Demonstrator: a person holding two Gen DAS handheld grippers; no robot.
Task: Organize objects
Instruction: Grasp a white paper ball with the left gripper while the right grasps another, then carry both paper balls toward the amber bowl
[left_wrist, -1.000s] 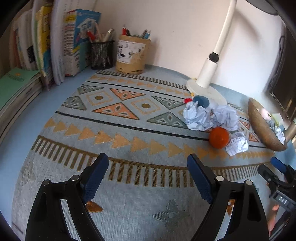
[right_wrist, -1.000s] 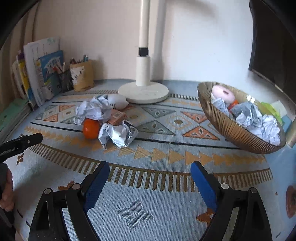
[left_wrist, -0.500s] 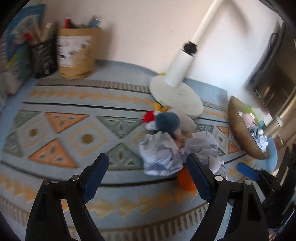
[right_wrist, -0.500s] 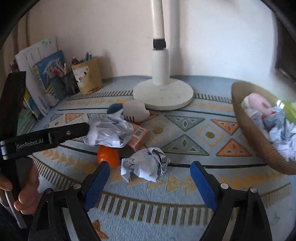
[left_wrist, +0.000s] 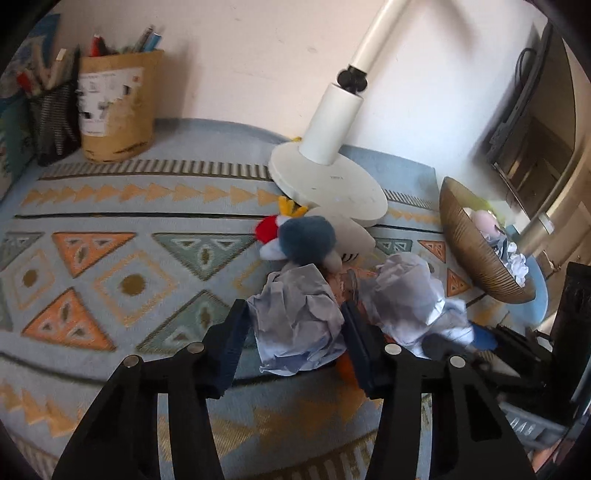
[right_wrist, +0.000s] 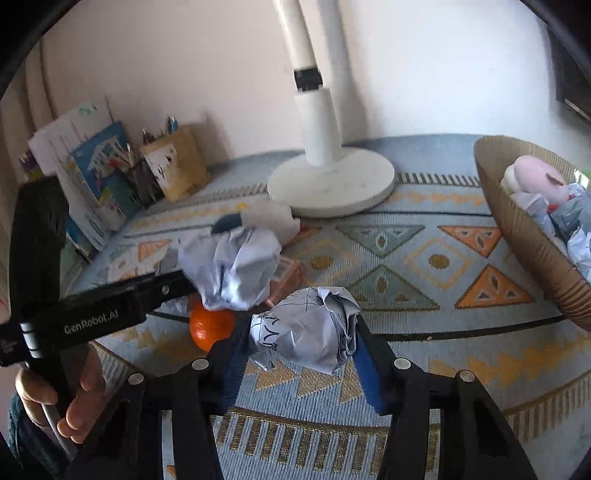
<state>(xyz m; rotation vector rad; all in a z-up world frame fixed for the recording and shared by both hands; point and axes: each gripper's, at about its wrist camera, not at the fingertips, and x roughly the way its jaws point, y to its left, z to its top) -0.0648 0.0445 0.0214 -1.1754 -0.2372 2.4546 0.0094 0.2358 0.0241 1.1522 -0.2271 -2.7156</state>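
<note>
A: Woven fabric, pale blue with orange and green triangles: this patterned mat (left_wrist: 122, 258) covers the whole desk and is the biggest thing here. On it stands the white lamp with a round flat base (right_wrist: 332, 181), near the wall.

B: And at the right side?

A: A brown ribbed bowl (right_wrist: 524, 236), tilted on its edge. Inside lie a pink soft toy (right_wrist: 535, 179) and some crumpled papers.

B: Where are the things to organize?

A: In a small heap between the lamp base and the grippers. There is a white and dark blue plush toy with a red part (left_wrist: 314, 240), just in front of the lamp base. An orange round fruit (right_wrist: 212, 326) lies on the mat, under the paper balls.

B: What does the left gripper do?

A: The left gripper (left_wrist: 295, 332) has a pale blue crumpled paper ball (left_wrist: 295, 321) between its jaws. The jaws are closing, and both pads already touch the paper. A person's hand (right_wrist: 79, 398) carries this gripper.

B: And the right one?

A: The right gripper (right_wrist: 299, 343) is closing too, on a second crumpled paper ball with black lines on it (right_wrist: 306, 328). Its blue pads press both sides of the ball, which sits just beside the orange fruit. A tan paper pen cup (left_wrist: 114, 107) stands far back in the corner.
</note>
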